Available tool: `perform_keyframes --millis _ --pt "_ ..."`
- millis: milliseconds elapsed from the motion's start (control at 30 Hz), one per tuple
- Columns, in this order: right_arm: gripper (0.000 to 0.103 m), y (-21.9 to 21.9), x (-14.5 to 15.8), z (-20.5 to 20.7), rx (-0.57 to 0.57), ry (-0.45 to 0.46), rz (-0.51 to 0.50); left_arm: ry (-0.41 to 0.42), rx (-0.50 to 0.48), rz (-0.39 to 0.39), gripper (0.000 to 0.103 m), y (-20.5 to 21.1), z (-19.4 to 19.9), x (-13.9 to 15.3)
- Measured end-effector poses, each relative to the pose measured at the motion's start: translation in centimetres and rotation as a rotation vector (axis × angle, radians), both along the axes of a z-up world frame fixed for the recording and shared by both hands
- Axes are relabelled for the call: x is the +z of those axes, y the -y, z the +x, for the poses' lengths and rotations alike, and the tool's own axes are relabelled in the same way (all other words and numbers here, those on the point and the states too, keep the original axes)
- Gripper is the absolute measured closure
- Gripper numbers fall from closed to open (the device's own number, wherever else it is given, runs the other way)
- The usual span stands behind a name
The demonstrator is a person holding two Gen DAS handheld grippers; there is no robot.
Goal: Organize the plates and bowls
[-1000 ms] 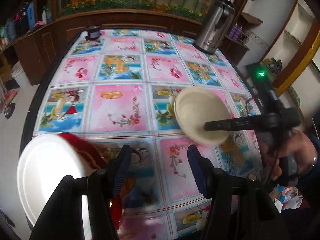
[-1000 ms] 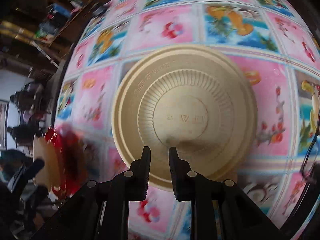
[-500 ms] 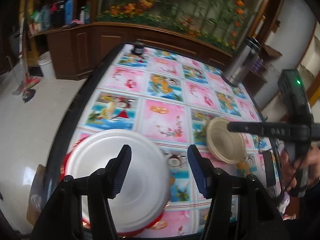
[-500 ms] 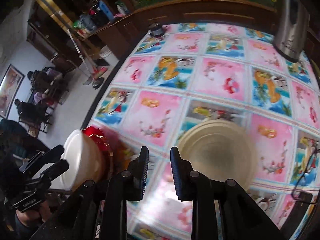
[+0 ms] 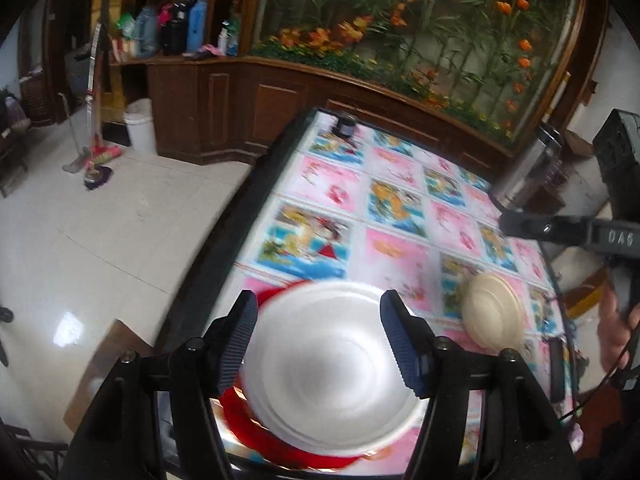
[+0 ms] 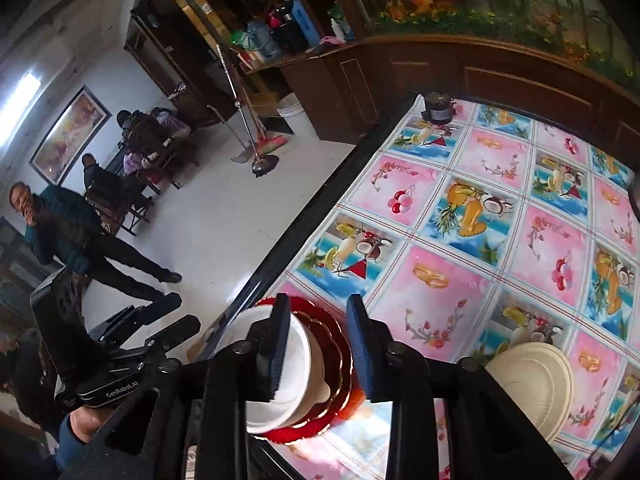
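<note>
A white bowl [image 5: 332,368] sits on a red scalloped plate [image 5: 280,444] at the table's near left corner. My left gripper [image 5: 316,344] hovers above it with its jaws opening; the pads touch nothing. A beige bowl [image 5: 496,316] rests, seemingly upside down, on the tablecloth to the right. My right gripper [image 6: 318,344] is raised over the table, jaws opening with nothing between them. In the right wrist view the white bowl [image 6: 296,384] and red plate [image 6: 336,344] lie below its fingers, the beige bowl [image 6: 532,376] is lower right, and the left gripper [image 6: 160,320] is at the left.
A steel kettle [image 5: 532,168] stands at the far right of the table and a small dark jar [image 6: 438,108] at its far corner. The table's dark edge [image 6: 304,224] runs along the left. People [image 6: 80,240] are on the floor beyond, and a dark flat object [image 5: 556,364] lies near the right edge.
My right gripper let go of the beige bowl, rose away from it and widened. My left gripper swung left until the white bowl lay under its fingers.
</note>
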State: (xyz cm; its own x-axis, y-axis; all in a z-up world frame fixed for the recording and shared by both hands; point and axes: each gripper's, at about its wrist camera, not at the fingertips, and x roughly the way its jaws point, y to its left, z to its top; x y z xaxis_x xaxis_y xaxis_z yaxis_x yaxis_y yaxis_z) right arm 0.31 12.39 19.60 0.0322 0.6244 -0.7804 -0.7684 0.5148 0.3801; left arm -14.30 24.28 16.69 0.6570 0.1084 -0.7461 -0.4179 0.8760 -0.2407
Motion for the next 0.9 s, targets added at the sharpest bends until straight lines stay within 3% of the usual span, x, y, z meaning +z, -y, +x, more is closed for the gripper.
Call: perform_keyframes --millis 233,567,733,833,900 --pt "0.061 5.2 -3.1 -1.6 -0.031 -0.066 -0.038 -0.014 -0.094 -0.012 0.040 4.6 1.7 -0.5" --pt "0.061 13.0 -4.2 1.6 -0.228 -0.108 -0.047 -0.013 -0.213 -0.003 0.040 8.1 5.1 1.0" --pt "0.061 13.1 -2.3 2.4 -0.219 -0.114 -0.010 -0.020 -0.201 0.024 0.040 5.7 6.0 3.1" --pt "0.061 10.9 1.2 5.0 -0.223 -0.109 0.074 0.042 -0.189 0.042 0.036 3.1 7.6 7.3" --pt "0.057 9.2 3.9 7.1 -0.227 -0.073 0.117 0.043 -0.182 0.043 0.033 2.4 8.2 8.4"
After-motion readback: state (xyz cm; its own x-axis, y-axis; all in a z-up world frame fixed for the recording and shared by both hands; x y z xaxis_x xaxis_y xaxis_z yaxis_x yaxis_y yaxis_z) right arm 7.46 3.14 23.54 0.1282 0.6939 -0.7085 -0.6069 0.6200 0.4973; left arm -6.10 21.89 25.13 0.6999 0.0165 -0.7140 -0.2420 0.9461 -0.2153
